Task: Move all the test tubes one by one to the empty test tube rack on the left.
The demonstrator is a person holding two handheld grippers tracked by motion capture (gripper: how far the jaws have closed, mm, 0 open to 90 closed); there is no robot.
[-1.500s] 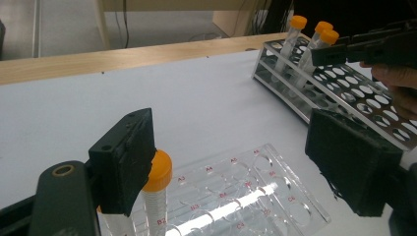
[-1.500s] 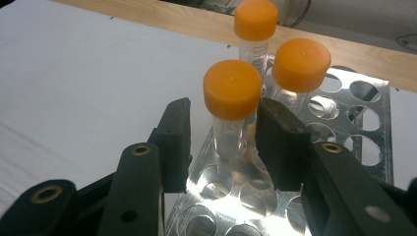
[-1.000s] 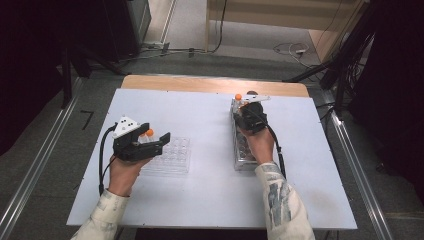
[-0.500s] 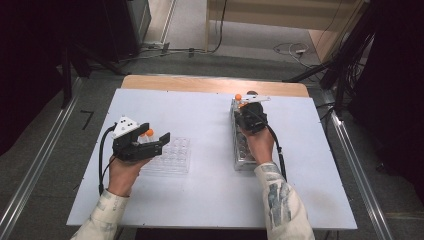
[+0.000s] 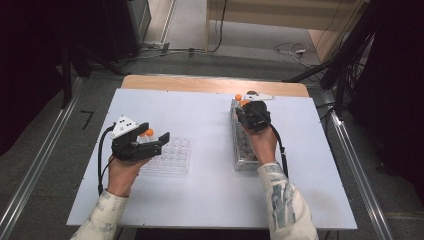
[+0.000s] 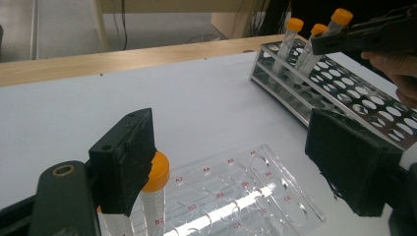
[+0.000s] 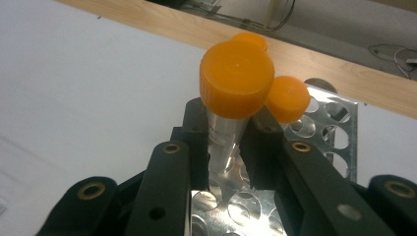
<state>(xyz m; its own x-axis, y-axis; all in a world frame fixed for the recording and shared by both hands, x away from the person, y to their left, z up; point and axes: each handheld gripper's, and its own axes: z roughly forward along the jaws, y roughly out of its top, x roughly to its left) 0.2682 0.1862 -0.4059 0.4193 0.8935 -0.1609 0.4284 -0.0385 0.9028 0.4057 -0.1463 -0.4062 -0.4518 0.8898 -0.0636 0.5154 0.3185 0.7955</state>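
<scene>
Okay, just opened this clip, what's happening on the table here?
A person works with two handheld grippers on a white table. The right gripper is shut on an orange-capped tube at the far end of a metal rack, where two more capped tubes stand. The left gripper hovers open over a clear plastic tray, with another orange-capped tube standing in the tray beside one jaw. Whether the held tube is going in or coming out cannot be told.

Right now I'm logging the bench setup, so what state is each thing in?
Left tool: open, over the clear tray.
Right tool: shut on a capped tube.
Capped tube: upright, gripped at the metal rack's far end.
Metal rack: mostly empty holes.
Clear tray: flat, one orange-capped tube standing.
</scene>
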